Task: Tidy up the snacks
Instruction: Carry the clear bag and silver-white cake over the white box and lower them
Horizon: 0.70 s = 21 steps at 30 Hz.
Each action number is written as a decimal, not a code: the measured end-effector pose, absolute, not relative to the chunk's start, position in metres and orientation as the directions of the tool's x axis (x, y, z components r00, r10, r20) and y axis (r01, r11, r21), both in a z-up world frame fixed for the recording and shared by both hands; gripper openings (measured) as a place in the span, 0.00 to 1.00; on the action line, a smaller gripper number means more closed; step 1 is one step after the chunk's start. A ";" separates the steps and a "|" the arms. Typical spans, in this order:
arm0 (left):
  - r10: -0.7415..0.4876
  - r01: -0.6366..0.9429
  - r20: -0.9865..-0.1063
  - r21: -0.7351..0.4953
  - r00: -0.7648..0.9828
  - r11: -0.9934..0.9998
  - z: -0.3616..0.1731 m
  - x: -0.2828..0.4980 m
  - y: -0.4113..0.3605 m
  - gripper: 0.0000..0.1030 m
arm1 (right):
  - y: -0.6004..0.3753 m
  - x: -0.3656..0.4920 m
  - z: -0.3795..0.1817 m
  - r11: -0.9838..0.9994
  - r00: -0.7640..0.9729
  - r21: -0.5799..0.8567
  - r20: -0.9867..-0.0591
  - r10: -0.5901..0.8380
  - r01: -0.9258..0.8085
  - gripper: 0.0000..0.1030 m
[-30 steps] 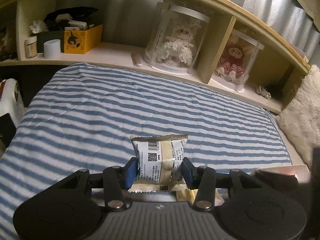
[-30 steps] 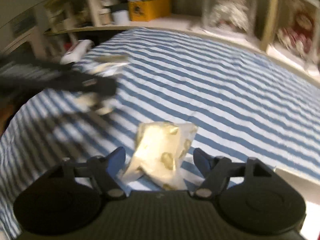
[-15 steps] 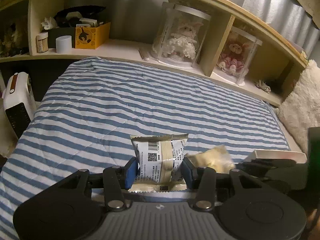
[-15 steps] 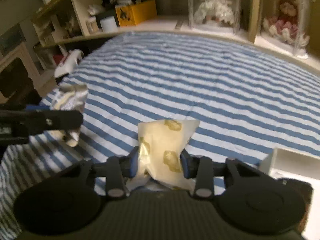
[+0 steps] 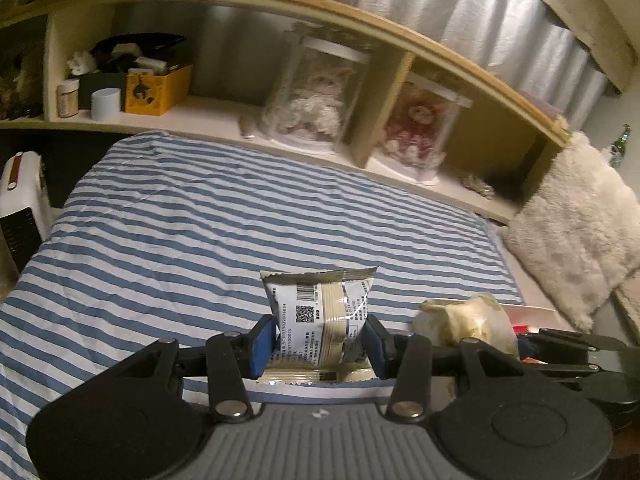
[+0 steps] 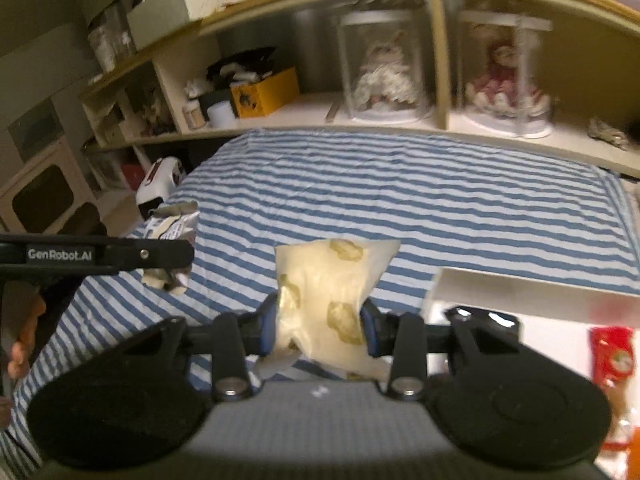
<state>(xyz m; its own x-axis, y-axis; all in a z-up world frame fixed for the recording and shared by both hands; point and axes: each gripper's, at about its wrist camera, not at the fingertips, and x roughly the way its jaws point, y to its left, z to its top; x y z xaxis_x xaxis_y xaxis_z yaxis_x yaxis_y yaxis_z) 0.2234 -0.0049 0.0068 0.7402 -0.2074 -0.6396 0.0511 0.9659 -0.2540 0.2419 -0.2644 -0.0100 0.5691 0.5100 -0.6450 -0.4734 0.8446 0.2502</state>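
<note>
the left tongs point(image 5: 318, 346) are clamped on a white snack packet point(image 5: 320, 316) with a barcode and a square code on its back, the blue pads pressing its two sides so it stands upright above the striped bed cover point(image 5: 200, 232). the right tongs point(image 6: 320, 330) are pinched on a pale yellow snack bag point(image 6: 324, 296) printed with darker yellow shapes, its top corner flaring out to the right. both packets are held up off the bed, near its front edge.

in the right wrist view the left tongs come in from the left edge as a black bar with white lettering, the white packet poking out above and below it. in the left wrist view the yellow bag sits just to the right of the white packet, with the other tongs' black frame under it.

beside the right tongs lies a white box point(image 6: 520, 280), with a red packet point(image 6: 612, 352) at the right edge. behind the bed runs a wooden shelf point(image 5: 400, 60) with two dolls in clear cases and a yellow box point(image 5: 158, 88).
</note>
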 end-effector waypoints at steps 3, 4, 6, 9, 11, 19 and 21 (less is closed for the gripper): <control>-0.234 0.080 -0.633 -0.263 0.738 0.962 0.010 0.219 -0.022 0.47 | -0.288 0.232 -0.004 0.852 0.583 0.252 -0.638 0.503 -0.459 0.45; -0.243 0.090 -0.631 -0.264 0.737 0.960 0.011 0.217 -0.028 0.47 | -0.296 0.229 -0.003 0.855 0.588 0.252 -0.636 0.499 -0.453 0.45; -0.262 0.110 -0.627 -0.270 0.733 0.957 0.011 0.214 -0.041 0.47 | -0.310 0.223 -0.001 0.861 0.598 0.250 -0.633 0.492 -0.443 0.45; -0.288 0.140 -0.625 -0.277 0.725 0.951 0.010 0.212 -0.061 0.47 | -0.330 0.218 -0.002 0.872 0.614 0.255 -0.627 0.479 -0.418 0.45; -0.305 0.156 -0.624 -0.283 0.719 0.946 0.009 0.211 -0.076 0.47 | -0.344 0.216 -0.004 0.878 0.623 0.260 -0.626 0.469 -0.401 0.45; -0.362 0.210 -0.631 -0.305 0.686 0.929 0.002 0.221 -0.130 0.47 | -0.393 0.214 -0.023 0.894 0.630 0.298 -0.635 0.446 -0.333 0.45; -0.373 0.220 -0.636 -0.310 0.675 0.925 -0.002 0.226 -0.142 0.47 | -0.400 0.215 -0.030 0.895 0.628 0.311 -0.639 0.445 -0.318 0.45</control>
<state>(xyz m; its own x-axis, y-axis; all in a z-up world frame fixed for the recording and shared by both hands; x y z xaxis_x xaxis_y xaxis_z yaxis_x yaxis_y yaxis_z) 0.2257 -0.1419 -0.0018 0.6754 -0.3733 -0.6360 0.2199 0.9251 -0.3095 0.2154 -0.4001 -0.0300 0.6275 0.4451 -0.6388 -0.3181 0.8955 0.3113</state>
